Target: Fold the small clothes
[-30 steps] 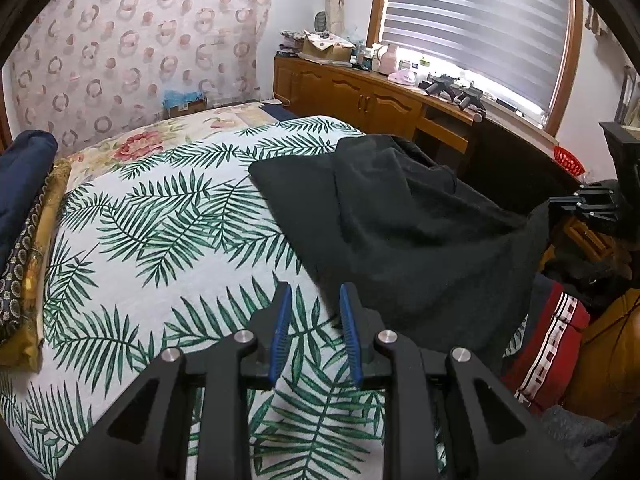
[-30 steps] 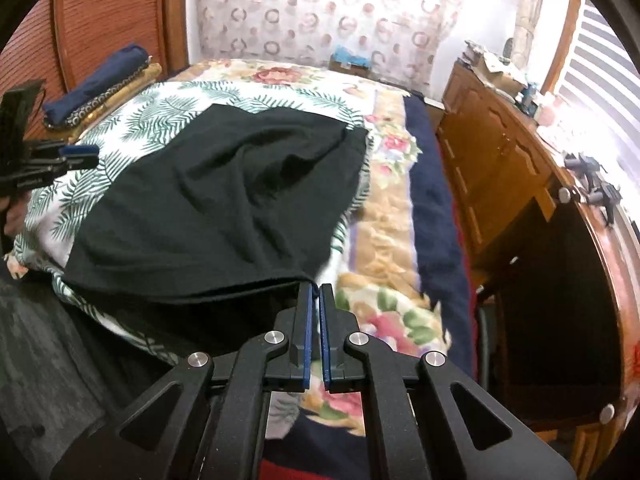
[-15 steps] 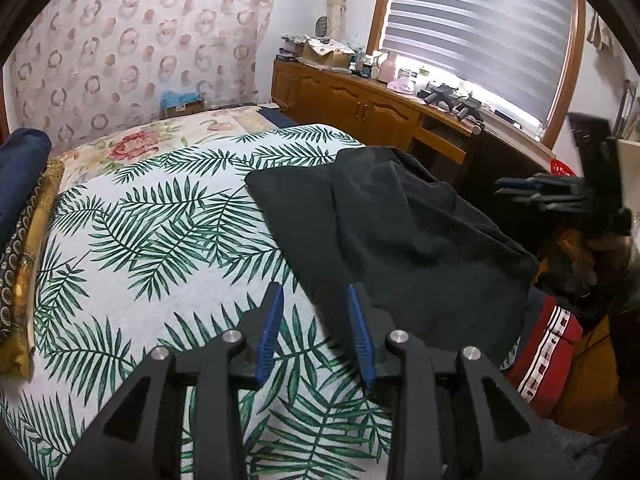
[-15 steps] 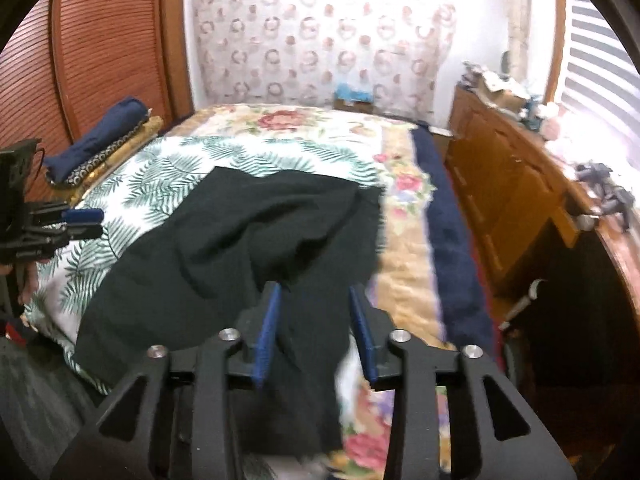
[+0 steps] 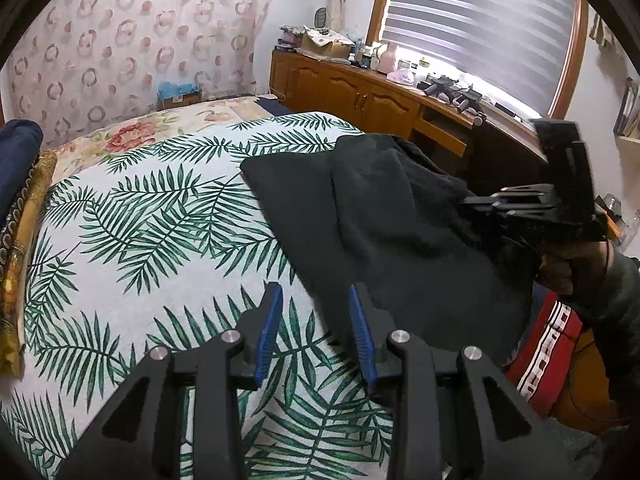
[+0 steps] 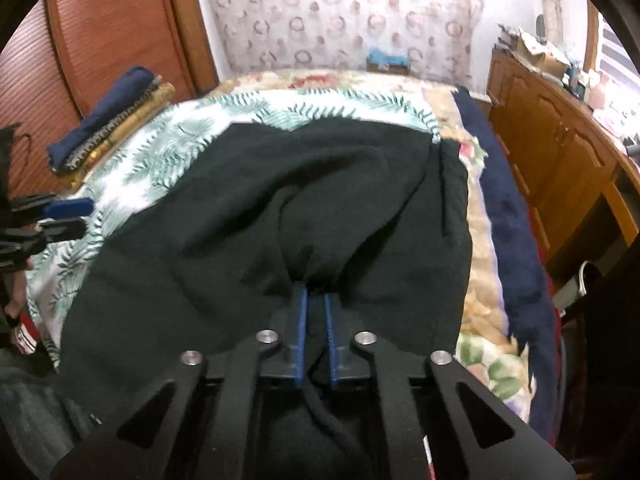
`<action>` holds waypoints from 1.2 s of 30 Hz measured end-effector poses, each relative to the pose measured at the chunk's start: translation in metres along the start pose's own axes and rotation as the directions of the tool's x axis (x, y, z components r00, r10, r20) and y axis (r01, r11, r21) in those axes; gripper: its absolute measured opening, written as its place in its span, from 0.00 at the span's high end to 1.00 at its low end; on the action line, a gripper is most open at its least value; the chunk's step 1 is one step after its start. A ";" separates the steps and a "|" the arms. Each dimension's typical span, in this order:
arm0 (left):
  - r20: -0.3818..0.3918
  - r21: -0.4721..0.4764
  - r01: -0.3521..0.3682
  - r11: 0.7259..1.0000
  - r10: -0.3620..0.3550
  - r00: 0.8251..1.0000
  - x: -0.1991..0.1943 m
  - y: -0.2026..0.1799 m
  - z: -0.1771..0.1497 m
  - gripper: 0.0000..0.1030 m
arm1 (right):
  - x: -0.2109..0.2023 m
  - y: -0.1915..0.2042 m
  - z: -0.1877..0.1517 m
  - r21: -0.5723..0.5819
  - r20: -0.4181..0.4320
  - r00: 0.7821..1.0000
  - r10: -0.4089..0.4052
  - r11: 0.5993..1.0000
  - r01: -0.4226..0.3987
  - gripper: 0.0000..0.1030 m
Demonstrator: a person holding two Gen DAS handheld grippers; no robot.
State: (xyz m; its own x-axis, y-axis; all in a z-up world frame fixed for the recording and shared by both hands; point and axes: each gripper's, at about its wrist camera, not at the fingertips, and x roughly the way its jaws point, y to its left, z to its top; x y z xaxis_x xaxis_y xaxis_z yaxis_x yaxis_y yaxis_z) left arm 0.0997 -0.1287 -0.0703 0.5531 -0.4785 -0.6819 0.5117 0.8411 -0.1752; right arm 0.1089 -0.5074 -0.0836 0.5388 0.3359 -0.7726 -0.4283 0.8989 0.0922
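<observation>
Two grippers worked a black garment [image 6: 280, 208] on the bed [image 5: 132, 248]: right gripper [image 6: 315, 300] just clamped its near edge, left gripper [image 5: 314, 312] apart, empty; next, likely a fold across.

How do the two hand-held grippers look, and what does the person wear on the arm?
Both the left gripper and the right gripper have matte black angular frames with triangular cut-outs, round silver bolts and two blue ribbed pads. The sleeve is dark, and a thin band sits at that wrist.
</observation>
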 end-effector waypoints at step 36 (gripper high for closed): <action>-0.111 -0.037 -0.044 0.998 0.040 0.993 0.140 0.063 0.111 0.68 | 0.051 -0.075 0.087 0.045 -0.012 0.987 -0.157 0.986 0.158 0.48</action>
State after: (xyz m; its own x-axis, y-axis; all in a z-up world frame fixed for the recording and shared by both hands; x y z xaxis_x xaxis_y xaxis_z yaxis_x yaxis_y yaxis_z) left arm 0.2822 -0.1708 -0.0974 0.4966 -0.4134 -0.7632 0.4621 0.8703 -0.1707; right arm 0.2315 -0.5328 -0.0747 0.5904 0.1869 -0.7852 -0.3047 0.9524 -0.0023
